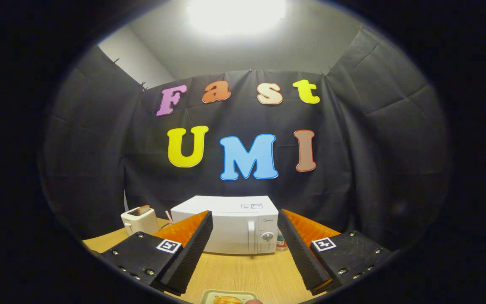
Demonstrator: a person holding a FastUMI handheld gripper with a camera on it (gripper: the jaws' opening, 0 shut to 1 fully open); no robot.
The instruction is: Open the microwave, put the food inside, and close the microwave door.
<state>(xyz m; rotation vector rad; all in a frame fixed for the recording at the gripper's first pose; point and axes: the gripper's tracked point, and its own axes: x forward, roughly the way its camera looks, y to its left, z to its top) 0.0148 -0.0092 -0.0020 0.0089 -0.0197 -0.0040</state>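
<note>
We hold the gripper (245,219) spread wide, empty, microwave (230,226) beyond the fingers with its door shut, food plate (228,297) just below them; we'd aim for the door handle (251,236) first, approaching squarely.

Ceiling light (236,14) is blowing out to pure white glare overhead, no detail in it. It's lighting the booth from above; I'm seeing the microwave (230,223) top bright and its front a bit dimmer. My gripper (245,249), fingers standing wide apart w/ nothing between, is staying sharp. Table (251,274) is glowing warm. Fisheye is bending the wall's edges and dimming twd the rim; wall cloth is swallowing light, folds barely showing.
</note>
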